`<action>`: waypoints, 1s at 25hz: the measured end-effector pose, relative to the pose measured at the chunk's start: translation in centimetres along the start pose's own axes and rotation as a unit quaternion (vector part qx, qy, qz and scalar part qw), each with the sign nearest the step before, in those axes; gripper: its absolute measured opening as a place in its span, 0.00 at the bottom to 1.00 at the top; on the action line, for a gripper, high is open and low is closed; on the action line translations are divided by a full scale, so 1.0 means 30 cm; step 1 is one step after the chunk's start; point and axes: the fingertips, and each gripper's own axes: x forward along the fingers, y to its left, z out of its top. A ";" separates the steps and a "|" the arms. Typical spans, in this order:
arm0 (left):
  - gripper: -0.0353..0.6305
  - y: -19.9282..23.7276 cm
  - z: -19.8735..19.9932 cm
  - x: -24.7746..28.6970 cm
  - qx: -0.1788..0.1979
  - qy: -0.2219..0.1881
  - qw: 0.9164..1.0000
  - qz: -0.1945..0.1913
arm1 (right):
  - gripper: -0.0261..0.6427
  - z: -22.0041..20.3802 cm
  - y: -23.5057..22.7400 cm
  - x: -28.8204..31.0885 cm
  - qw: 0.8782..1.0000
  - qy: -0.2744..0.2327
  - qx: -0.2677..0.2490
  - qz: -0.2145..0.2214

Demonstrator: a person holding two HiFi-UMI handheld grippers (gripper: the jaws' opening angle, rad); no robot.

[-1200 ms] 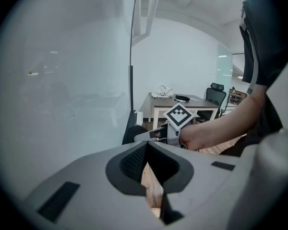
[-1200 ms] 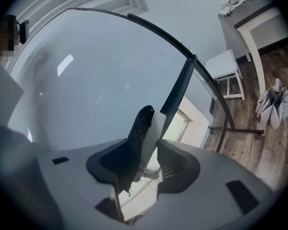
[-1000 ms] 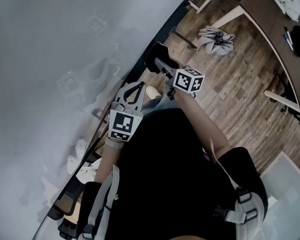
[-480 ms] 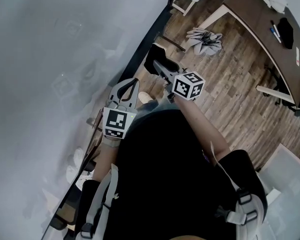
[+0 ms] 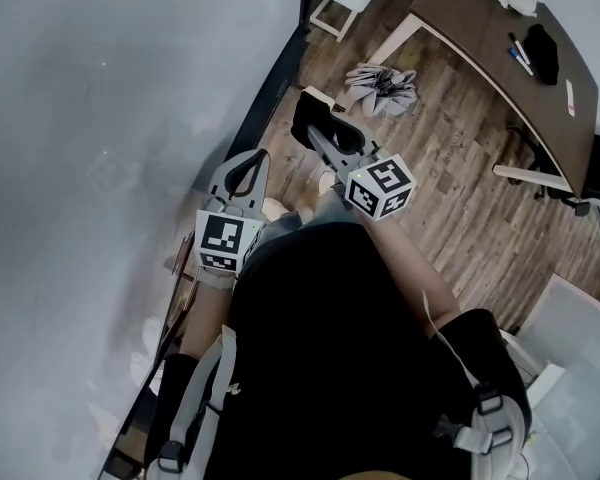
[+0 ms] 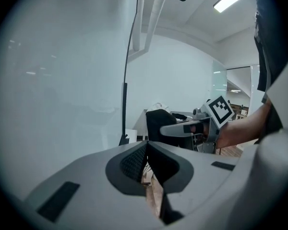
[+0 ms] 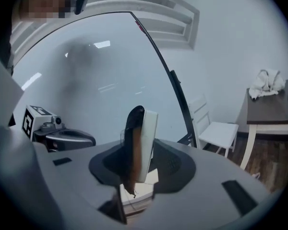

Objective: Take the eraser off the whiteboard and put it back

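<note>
gripping the eraser [image 7: 146, 128] edge-on, the right tool [image 7: 135, 159] hangs near the whiteboard [image 5: 100, 118]; left tool [image 6: 147, 151] clenched and empty

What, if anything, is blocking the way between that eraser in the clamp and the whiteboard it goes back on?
Nothing visible. The right gripper grips the eraser near the whiteboard, with only open air between them. The left gripper hangs off to one side, jaws together and empty.

Right tool [image 5: 320, 138], jaws just closing tighter on the eraser [image 7: 148, 133], has risen and rolled.
</note>
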 end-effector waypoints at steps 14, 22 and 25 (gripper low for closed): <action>0.06 -0.095 0.167 0.088 0.023 -0.043 0.998 -0.030 | 0.25 0.236 -0.036 -0.247 0.988 -0.032 -0.136 -0.059; 0.07 -0.103 0.209 0.125 0.030 -0.054 0.998 -0.031 | 0.25 0.305 -0.053 -0.324 0.978 -0.036 -0.191 -0.080; 0.06 -0.107 0.222 0.132 0.033 -0.059 0.997 -0.029 | 0.25 0.317 -0.054 -0.339 0.974 -0.037 -0.206 -0.082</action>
